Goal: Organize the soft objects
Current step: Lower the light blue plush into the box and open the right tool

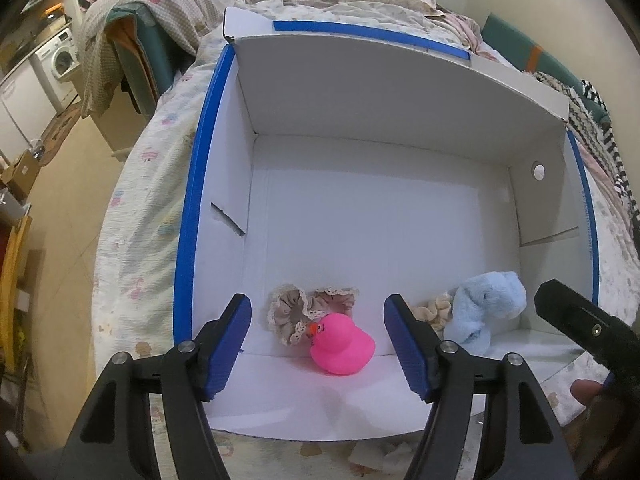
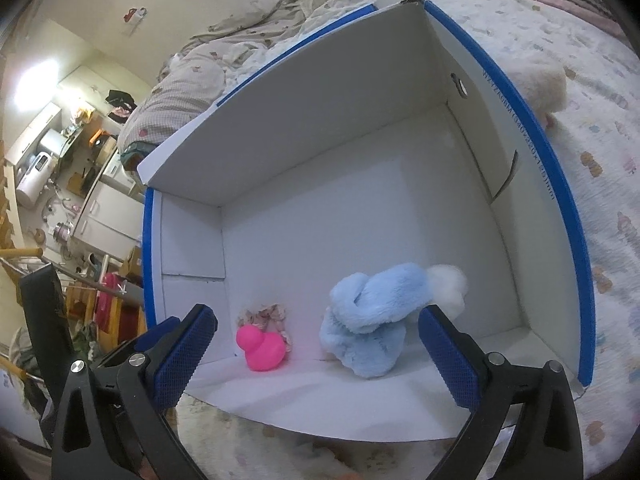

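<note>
pink duck (image 1: 343,345), pale blue plush (image 2: 374,318), blue-edged white box (image 1: 360,208).

Both wrist cameras peer down, close, over the near edge of the white box (image 1: 360,92) (image 2: 304,120) — left view square-on, right view angled leftward — sharing its floor, the pink duck (image 1: 342,344) (image 2: 262,347) and the blue plush (image 1: 486,304) (image 2: 372,316).

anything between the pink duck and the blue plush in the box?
Left wrist view: a beige scrunchie beside the fluffy light-blue plush toy; otherwise bare white box floor up to the pink rubber duck.
</note>
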`<action>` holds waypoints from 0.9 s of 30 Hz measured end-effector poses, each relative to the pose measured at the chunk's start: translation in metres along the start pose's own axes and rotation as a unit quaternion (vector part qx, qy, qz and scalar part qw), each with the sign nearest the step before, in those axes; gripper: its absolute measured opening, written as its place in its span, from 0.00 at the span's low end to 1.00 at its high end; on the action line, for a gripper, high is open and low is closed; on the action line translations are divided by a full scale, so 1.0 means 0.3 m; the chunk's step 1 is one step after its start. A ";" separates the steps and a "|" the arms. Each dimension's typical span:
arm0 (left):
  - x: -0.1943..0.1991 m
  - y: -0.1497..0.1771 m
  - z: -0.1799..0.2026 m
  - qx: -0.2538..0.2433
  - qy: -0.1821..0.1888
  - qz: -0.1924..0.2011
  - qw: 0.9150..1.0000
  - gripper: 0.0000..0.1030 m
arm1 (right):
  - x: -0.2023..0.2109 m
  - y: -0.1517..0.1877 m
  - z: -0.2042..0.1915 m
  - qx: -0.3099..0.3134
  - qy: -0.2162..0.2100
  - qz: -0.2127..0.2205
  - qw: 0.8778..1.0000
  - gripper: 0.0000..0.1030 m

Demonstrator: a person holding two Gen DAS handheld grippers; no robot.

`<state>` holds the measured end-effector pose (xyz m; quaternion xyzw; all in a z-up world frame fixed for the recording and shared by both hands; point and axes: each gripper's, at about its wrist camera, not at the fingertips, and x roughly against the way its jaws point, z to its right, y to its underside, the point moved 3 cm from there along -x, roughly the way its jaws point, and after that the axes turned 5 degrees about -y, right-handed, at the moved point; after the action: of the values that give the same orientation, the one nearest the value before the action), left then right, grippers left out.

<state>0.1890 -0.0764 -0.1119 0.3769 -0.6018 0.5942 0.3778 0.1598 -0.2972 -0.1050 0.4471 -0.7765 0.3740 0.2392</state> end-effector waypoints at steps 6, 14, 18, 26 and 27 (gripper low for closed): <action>0.036 0.011 0.002 -0.004 0.004 0.014 1.000 0.64 | 0.030 -0.002 -0.006 0.001 -0.004 0.018 1.000 1.00; 0.104 0.054 -0.023 -0.014 -0.001 0.034 0.999 0.64 | 0.080 0.028 -0.015 0.010 0.001 0.031 0.999 1.00; 0.146 0.080 -0.047 -0.011 0.000 0.047 0.999 0.64 | 0.118 0.042 -0.018 0.011 0.002 0.042 0.999 1.00; 0.184 0.157 -0.085 -0.010 -0.001 0.055 0.998 0.64 | 0.205 0.110 -0.026 0.022 0.006 0.068 0.997 1.00; 0.186 0.169 -0.092 -0.008 -0.001 0.054 0.998 0.64 | 0.211 0.117 -0.022 0.020 0.006 0.069 0.997 1.00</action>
<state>0.1194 -0.0485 -0.0831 0.3413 -0.6267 0.6083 0.3475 0.0986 -0.3133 -0.0690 0.3953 -0.7964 0.4075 0.2083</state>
